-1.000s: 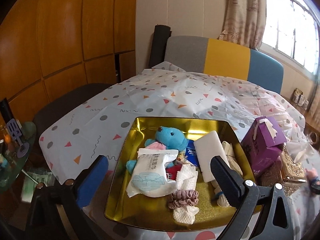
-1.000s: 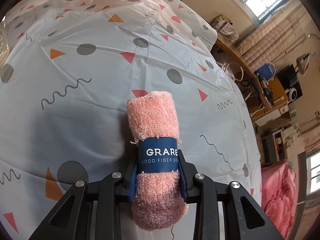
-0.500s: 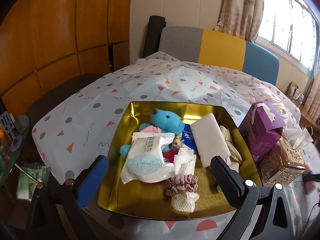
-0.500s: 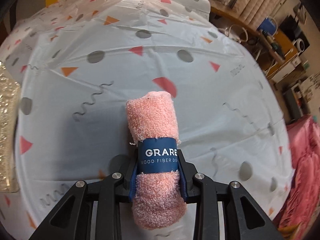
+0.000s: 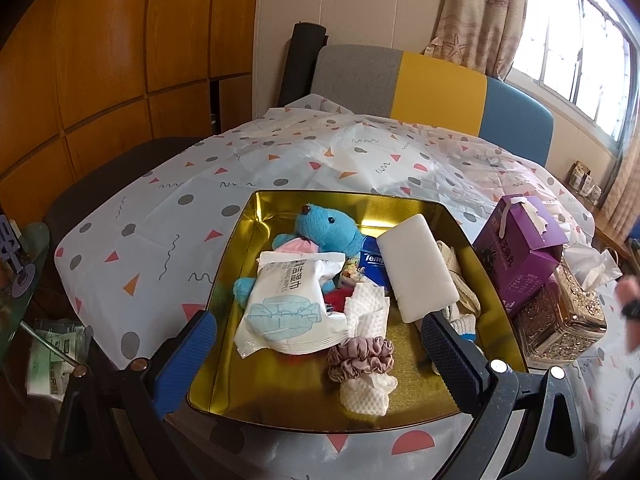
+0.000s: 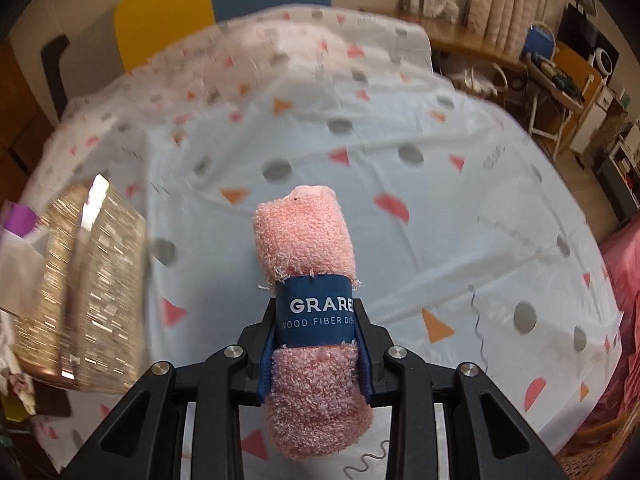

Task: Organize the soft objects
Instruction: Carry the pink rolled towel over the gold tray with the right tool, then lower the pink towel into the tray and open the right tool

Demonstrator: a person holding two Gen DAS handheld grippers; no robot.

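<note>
Pink terry is filling the middle of our right wrist view: we are clamping a rolled pink towel in the right gripper, the two blue pads pressing on either side of its dark blue paper band. The roll is sticking out forward past the fingertips and hanging above the patterned tablecloth, not touching it. Off to the left in this view, a glittering gold tissue box is showing as a blur.

We are holding the left gripper over the near edge of the gold tray, its blue-padded fingers standing wide apart with nothing between them. Inside the tray we are seeing a blue plush toy, a pack of wet wipes lying across it, a white foam block leaning toward the right wall, a mauve scrunchie and white mesh cloths near the front. A purple carton is standing just beside the tray's right wall, with the gold tissue box touching it on the near side. At the far right edge a blurred hand is coming into the left wrist view, well apart from the tray.
</note>
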